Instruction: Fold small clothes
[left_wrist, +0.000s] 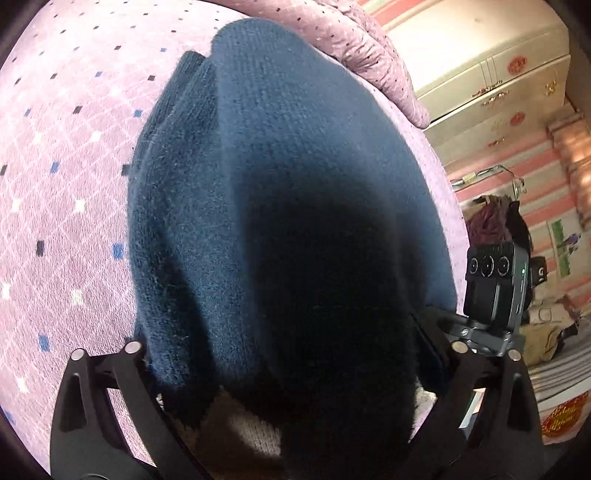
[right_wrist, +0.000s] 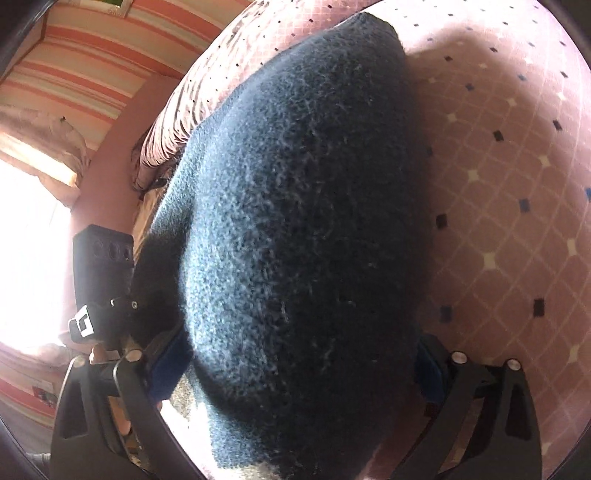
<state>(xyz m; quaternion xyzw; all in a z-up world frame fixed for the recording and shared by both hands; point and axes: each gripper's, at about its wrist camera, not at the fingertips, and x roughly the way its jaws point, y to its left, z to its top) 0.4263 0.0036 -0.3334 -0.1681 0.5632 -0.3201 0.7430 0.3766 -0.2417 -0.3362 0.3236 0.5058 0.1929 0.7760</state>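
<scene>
A dark blue knitted garment (left_wrist: 280, 206) with a beige and brown patch at its near end lies on a pink quilted bed cover (left_wrist: 62, 155). It fills the middle of both views (right_wrist: 306, 229). My left gripper (left_wrist: 291, 369) stands over its near end with the knit bulging between the two arms, which are spread wide; the fingertips are hidden under the cloth. My right gripper (right_wrist: 295, 369) stands the same way over the garment. Whether either one pinches the knit cannot be seen.
The pink cover (right_wrist: 509, 192) is bunched into a ridge (left_wrist: 373, 55) at the far edge. A cream cabinet (left_wrist: 491, 81) stands beyond the bed. The other gripper's camera block (left_wrist: 491, 288) shows to the right, and in the right wrist view (right_wrist: 103, 273) to the left. A bright window (right_wrist: 29, 251).
</scene>
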